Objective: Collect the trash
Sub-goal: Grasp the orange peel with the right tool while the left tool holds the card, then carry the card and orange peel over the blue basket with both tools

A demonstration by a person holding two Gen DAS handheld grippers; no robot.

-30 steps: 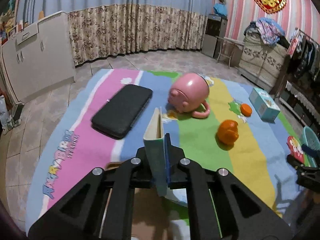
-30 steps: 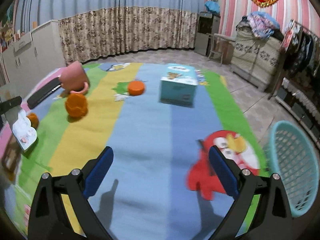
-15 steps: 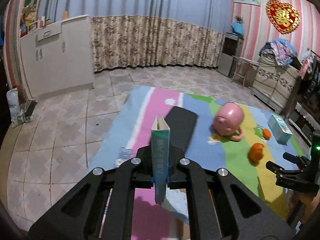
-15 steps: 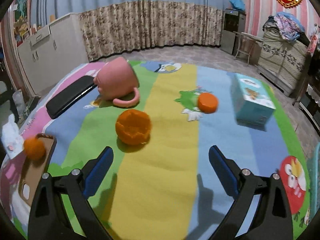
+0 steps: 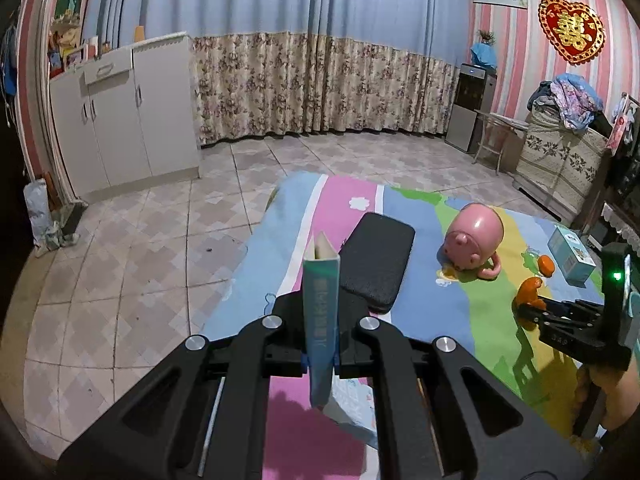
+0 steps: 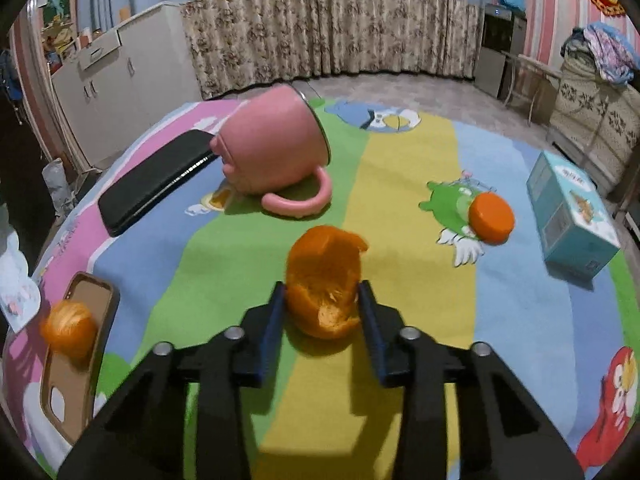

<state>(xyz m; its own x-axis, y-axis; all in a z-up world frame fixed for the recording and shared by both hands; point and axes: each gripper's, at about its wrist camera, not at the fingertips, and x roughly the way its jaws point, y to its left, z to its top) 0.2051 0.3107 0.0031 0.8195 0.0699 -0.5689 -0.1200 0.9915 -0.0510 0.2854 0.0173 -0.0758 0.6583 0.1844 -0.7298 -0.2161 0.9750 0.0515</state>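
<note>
Fingers of the right gripper stand on either side of the orange peel on the yellow stripe near the middle of the play mat; the pads look just at its flanks, though whether they already press it I cannot tell; the left gripper is clamped on a thin teal carton, held upright above the mat's near left edge; the peel is a hollow, torn cup, so it should be very light, soft and easy to crush, with a waxy skin that may slip; taking it low across its widest part, with gentle pressure, seems safest; the flat carton looks light and fairly stiff and sits well in its grip; elsewhere on the mat lie a tipped pink mug, a black case toward the far left edge, an orange cap, a teal box near the right edge, and a second orange scrap on a brown phone case at the near left corner; around it a tiled floor, floral curtains and white cabinets
</note>
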